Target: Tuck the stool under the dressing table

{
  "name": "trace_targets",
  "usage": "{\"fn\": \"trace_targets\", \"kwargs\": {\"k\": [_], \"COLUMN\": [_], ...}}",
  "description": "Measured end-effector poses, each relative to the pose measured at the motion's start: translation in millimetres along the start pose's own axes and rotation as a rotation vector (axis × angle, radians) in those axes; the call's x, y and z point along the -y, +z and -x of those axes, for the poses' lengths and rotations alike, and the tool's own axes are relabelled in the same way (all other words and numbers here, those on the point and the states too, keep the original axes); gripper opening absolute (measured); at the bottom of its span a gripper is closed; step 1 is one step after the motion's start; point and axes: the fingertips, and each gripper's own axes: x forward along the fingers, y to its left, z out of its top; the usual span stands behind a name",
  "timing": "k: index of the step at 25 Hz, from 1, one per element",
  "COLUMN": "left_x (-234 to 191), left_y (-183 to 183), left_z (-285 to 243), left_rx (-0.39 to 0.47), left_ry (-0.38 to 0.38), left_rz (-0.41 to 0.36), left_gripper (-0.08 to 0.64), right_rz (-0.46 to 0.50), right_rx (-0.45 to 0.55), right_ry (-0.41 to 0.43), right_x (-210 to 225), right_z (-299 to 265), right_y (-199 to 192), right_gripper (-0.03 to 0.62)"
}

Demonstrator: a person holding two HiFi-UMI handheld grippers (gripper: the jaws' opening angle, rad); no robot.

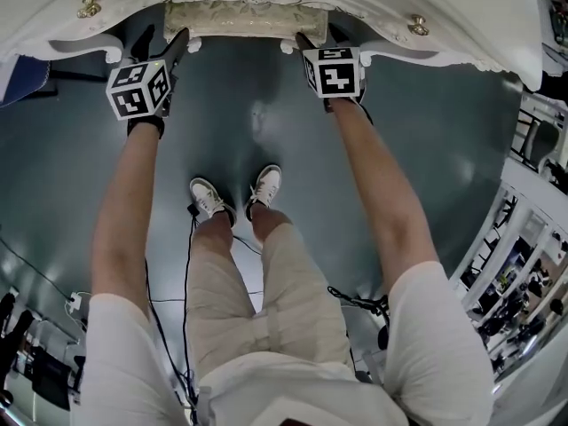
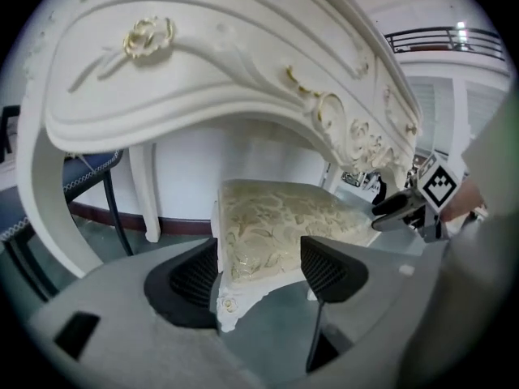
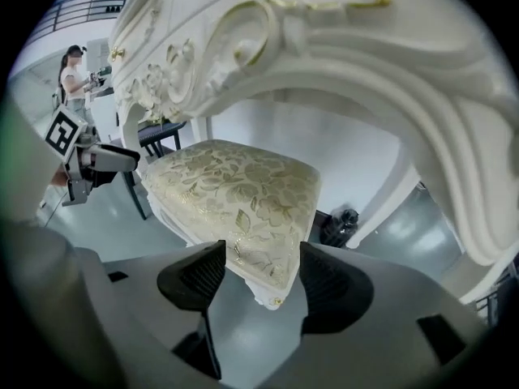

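The stool (image 1: 244, 16), white with a gold floral cushion, stands in the knee gap of the white carved dressing table (image 1: 444, 25), its near edge showing below the tabletop. My left gripper (image 1: 164, 38) is at the stool's left front corner. In the left gripper view that corner (image 2: 276, 217) lies between the pads of the left gripper (image 2: 259, 270), which stand open a little off it. My right gripper (image 1: 321, 38) is at the right front corner. In the right gripper view the right gripper (image 3: 261, 270) is shut on the cushion corner of the stool (image 3: 235, 185).
The table's legs (image 2: 146, 193) (image 3: 389, 193) flank the stool. A dark chair with a blue seat (image 2: 89, 168) stands left of the table. A dark object (image 3: 340, 225) sits on the floor behind the stool. My white shoes (image 1: 209, 198) and cables are on the grey floor. Shelves (image 1: 532, 238) line the right.
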Motion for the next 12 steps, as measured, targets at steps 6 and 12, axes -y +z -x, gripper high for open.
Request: {"fn": "trace_targets", "kwargs": {"k": [6, 12], "left_x": [11, 37], "left_y": [17, 51], "left_z": [36, 89], "left_rx": [0.016, 0.099], "left_ry": [-0.009, -0.028], "left_rz": [-0.046, 0.022], "left_gripper": [0.256, 0.21], "right_rz": [-0.031, -0.004], "right_rx": [0.008, -0.002], "right_ry": [-0.014, -0.008], "right_x": [-9, -26], "right_z": [31, 90], "right_y": [3, 0], "right_gripper": [0.207, 0.115]}}
